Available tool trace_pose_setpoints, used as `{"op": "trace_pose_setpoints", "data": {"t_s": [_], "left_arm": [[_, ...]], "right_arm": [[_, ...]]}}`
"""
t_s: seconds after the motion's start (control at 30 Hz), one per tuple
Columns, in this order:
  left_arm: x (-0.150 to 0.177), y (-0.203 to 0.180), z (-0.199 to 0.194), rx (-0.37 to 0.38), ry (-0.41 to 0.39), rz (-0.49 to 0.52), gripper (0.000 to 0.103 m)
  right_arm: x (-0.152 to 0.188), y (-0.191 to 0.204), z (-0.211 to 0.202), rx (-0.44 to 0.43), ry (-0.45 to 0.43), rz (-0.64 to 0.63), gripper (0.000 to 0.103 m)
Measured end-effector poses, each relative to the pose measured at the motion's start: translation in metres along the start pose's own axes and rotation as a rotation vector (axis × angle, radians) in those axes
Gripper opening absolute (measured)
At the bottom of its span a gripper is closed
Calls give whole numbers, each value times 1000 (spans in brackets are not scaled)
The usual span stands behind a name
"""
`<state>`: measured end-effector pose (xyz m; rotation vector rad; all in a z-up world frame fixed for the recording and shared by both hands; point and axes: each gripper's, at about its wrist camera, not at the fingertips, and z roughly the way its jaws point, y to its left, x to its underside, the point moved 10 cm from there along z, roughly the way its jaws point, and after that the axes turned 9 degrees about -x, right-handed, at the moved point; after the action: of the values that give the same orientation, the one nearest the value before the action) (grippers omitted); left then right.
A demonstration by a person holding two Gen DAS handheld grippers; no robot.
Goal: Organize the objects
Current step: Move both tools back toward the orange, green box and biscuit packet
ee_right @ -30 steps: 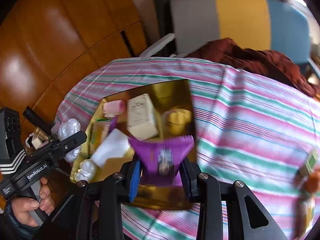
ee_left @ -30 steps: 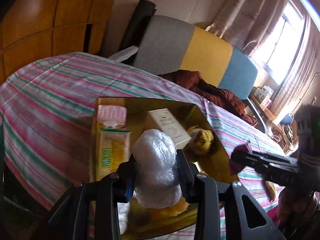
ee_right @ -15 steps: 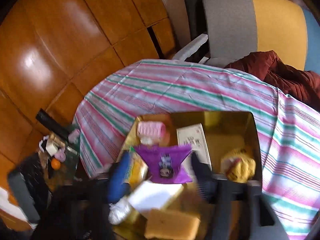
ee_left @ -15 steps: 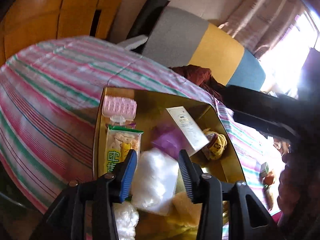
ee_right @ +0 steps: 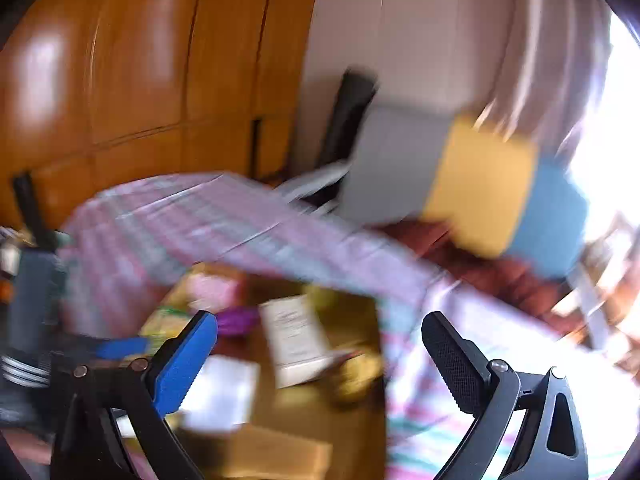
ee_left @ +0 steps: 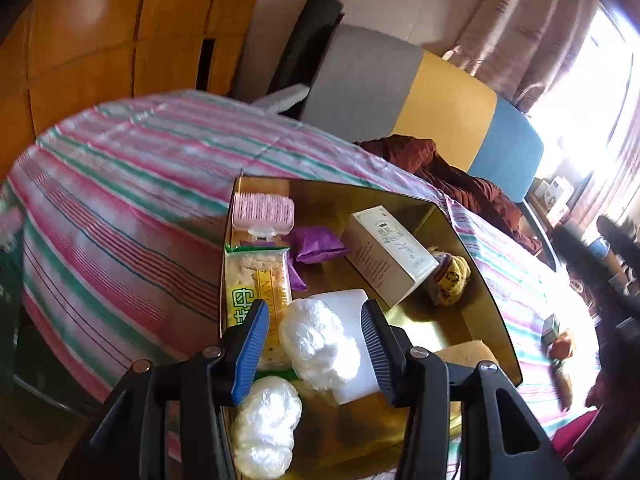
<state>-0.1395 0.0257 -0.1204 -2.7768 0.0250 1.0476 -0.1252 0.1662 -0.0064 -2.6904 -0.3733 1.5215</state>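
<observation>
The left gripper point(ee_left: 314, 342) is angled down, just opened, around a white plastic-wrapped bundle point(ee_left: 318, 346); the right gripper point(ee_right: 320, 354) is spread wide, empty.

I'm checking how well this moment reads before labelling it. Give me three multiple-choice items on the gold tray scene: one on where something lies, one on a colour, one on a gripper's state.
1. Where does the purple packet lie?
A. In the gold tray, between the pink brush and the white box
B. On the striped cloth outside the tray
C. Between the right gripper's pads

2. What colour is the cloth under the tray?
A. Plain blue
B. Pink, green and white stripes
C. Black

3. How does the left gripper stand?
A. Clamped on the white box
B. Out of view
C. Open, pads clear of the white plastic bundle

Answers: 1 A, the packet rests on the tray floor between those two; 2 B, the stripes show all round the tray; 3 C, gaps show on both sides of the bundle.
</observation>
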Motion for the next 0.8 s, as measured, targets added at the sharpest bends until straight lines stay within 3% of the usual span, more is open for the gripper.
{"op": "trace_pose_setpoints", "data": {"t_s": [0.07, 0.1, 0.23, 0.37, 0.5, 0.8], "left_arm": [[1, -3, -6, -5, -16, 17, 48], [2, -5, -9, -9, -23, 25, 48], [5, -10, -18, -32, -38, 60, 48], [11, -18, -25, -39, -45, 87, 48], [17, -28, -32, -33, -49, 118, 48], [21, -52, -49, -41, -92, 215, 48]], "right_arm": [[9, -2, -8, 80, -20, -24, 103], [19, -2, -5, 89, 13, -18, 103], [63, -6, 9, -31, 156, 160, 103], [91, -21, 3, -49, 185, 232, 103], [120, -28, 1, -187, 256, 347, 103], [152, -88, -23, 29, 234, 402, 103]]}}
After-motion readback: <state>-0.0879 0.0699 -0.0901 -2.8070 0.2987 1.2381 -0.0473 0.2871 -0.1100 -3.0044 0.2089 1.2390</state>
